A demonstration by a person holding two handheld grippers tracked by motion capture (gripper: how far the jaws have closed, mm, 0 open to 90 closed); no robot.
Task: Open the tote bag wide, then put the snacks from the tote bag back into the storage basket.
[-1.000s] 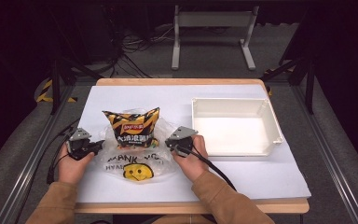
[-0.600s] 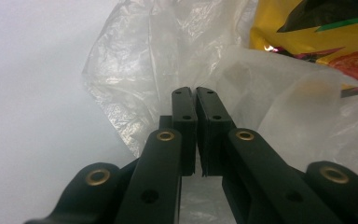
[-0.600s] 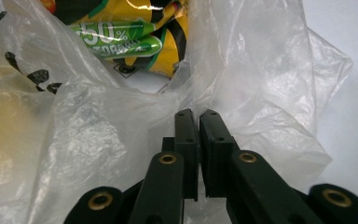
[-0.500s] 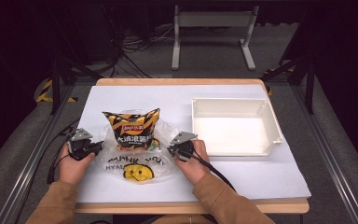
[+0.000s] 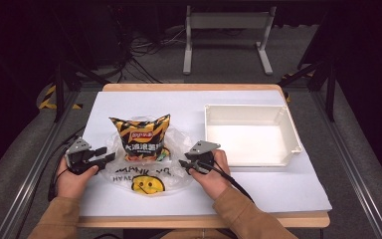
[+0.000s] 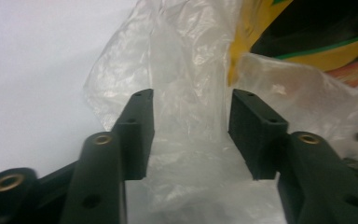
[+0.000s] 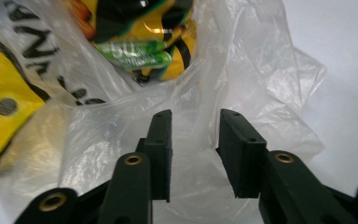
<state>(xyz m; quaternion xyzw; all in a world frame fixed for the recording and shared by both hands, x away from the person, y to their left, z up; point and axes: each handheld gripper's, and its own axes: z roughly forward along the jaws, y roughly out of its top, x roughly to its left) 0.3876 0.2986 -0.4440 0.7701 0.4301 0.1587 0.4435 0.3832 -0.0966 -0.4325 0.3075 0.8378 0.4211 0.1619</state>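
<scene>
Left fingers (image 6: 140, 135): spread, just opened; clear bag film lies between them, unpinched.
Right fingers (image 7: 161, 149): spread, just opened; bag film between them, loose.
Left gripper (image 5: 102, 155): at the bag's left edge.
Right gripper (image 5: 185, 163): at the bag's right edge.
Plastic bag (image 5: 144, 181): clear, yellow smiley print, flat on the bench (image 5: 258, 189).
Chip packet (image 5: 140, 137): standing inside the bag.
White bin (image 5: 251, 137): right of the bag, apart.

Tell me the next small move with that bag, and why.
Probably draw both tongs back off the plastic bag. The left tongs and right tongs have just been opening, film lies loose between their jaws, and the chip packet already stands inside the bag, beside the white bin.
</scene>
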